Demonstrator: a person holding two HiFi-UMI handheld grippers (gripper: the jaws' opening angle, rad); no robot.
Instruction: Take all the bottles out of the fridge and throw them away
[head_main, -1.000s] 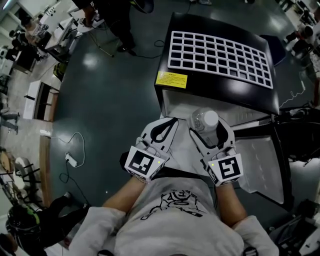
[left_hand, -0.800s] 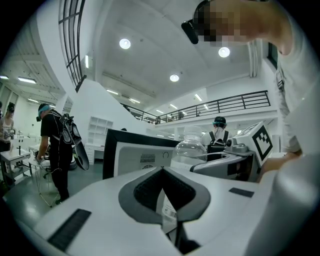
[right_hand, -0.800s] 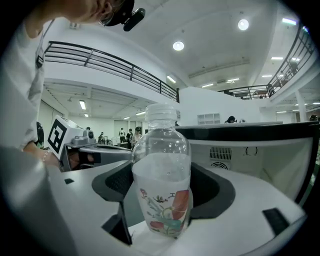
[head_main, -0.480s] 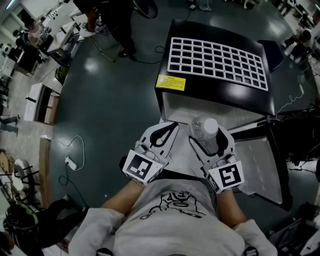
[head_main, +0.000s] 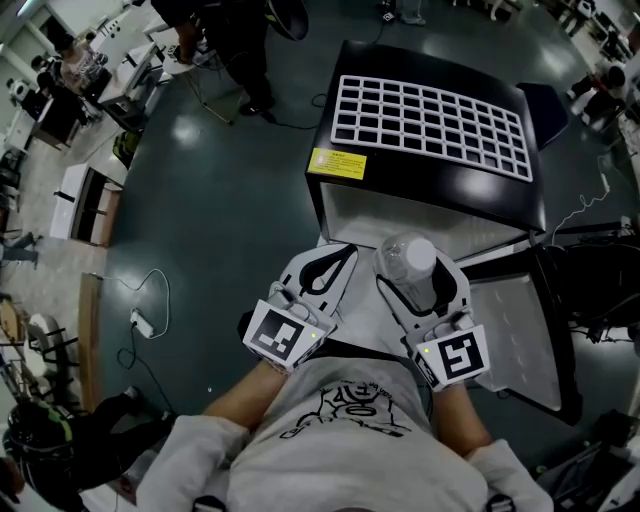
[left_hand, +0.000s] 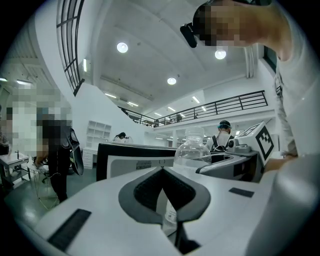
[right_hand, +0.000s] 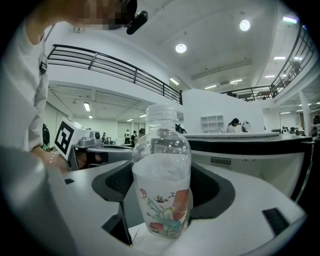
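The right gripper is clamped on a clear, capped bottle, which stands upright between its jaws. Droplets cling to the bottle's upper wall and a printed label wraps its lower half. Just beside it at 9 o'clock, the left gripper has its jaws pressed together on nothing. At 12 o'clock stands the black fridge, its door open toward 4 o'clock.

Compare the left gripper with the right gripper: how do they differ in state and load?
The right gripper is clamped on a clear bottle; the left gripper holds nothing. The left gripper's jaws meet at the tips; the right gripper's stand apart round the bottle. Both are white and carry a marker cube.
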